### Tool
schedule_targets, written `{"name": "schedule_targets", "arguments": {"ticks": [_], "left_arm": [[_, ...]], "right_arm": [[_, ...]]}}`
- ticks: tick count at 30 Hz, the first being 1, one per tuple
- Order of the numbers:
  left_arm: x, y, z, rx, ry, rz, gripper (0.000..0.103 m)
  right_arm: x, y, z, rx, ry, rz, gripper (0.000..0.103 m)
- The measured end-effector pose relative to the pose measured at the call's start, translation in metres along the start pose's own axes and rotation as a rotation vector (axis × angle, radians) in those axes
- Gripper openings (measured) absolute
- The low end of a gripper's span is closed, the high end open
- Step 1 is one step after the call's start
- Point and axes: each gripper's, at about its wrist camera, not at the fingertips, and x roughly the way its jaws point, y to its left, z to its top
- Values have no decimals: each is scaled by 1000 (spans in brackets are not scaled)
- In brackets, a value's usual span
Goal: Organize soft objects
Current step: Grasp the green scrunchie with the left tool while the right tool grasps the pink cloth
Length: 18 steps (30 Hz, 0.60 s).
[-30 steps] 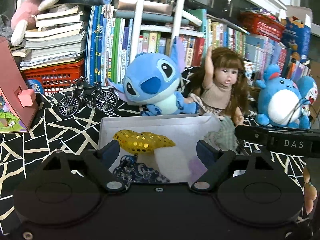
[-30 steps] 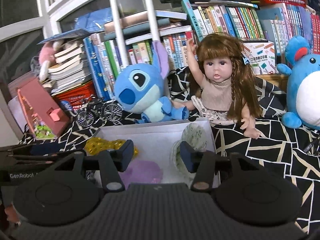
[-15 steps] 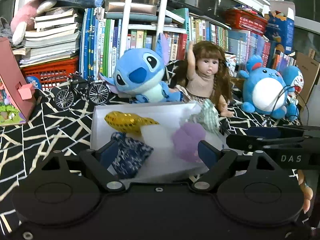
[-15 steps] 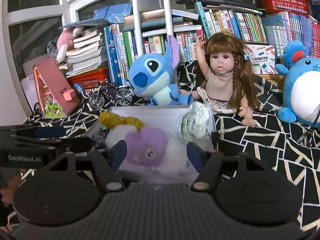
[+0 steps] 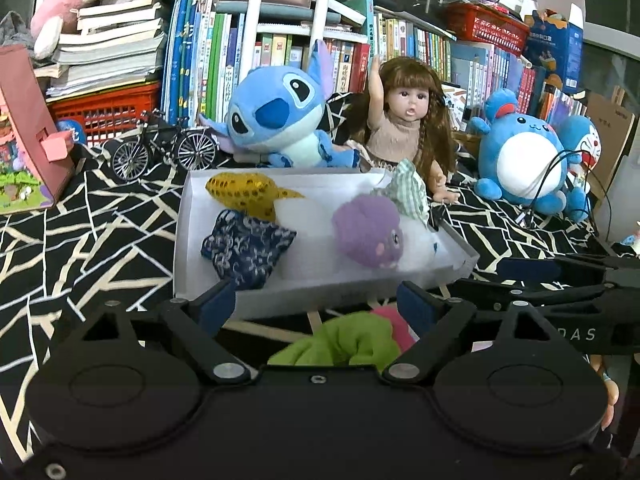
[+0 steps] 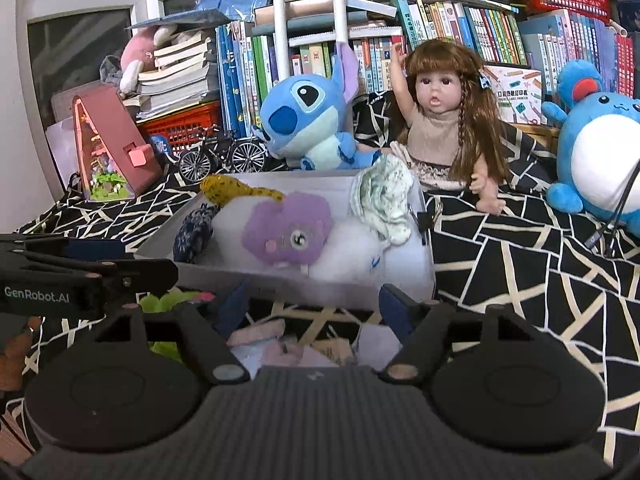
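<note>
Both hand-held grippers, left (image 5: 316,304) and right (image 6: 314,302), stood spread and held nothing. White box (image 5: 182,240) lay at twelve o'clock, holding purple toy (image 5: 370,230), yellow pouch (image 5: 244,194), blue pouch (image 5: 244,244). Green cloth (image 5: 348,342) lay between left fingers.

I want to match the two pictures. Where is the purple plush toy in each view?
Left wrist view: the purple plush toy lies in the right half of the white box, right of centre in the picture.
Right wrist view: the purple plush toy lies in the middle of the box, left of centre in the picture.
Shared landmark: the green checked cloth, just behind it to the right.
</note>
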Motion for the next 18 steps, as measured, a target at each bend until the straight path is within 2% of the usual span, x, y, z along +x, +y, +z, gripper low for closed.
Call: {"name": "schedule_targets", "arguments": {"ticks": [18], "left_arm": [[2, -6, -32, -4, 52, -29, 88]], "right_arm": [[-2, 8, -36, -13, 15, -52, 86]]}}
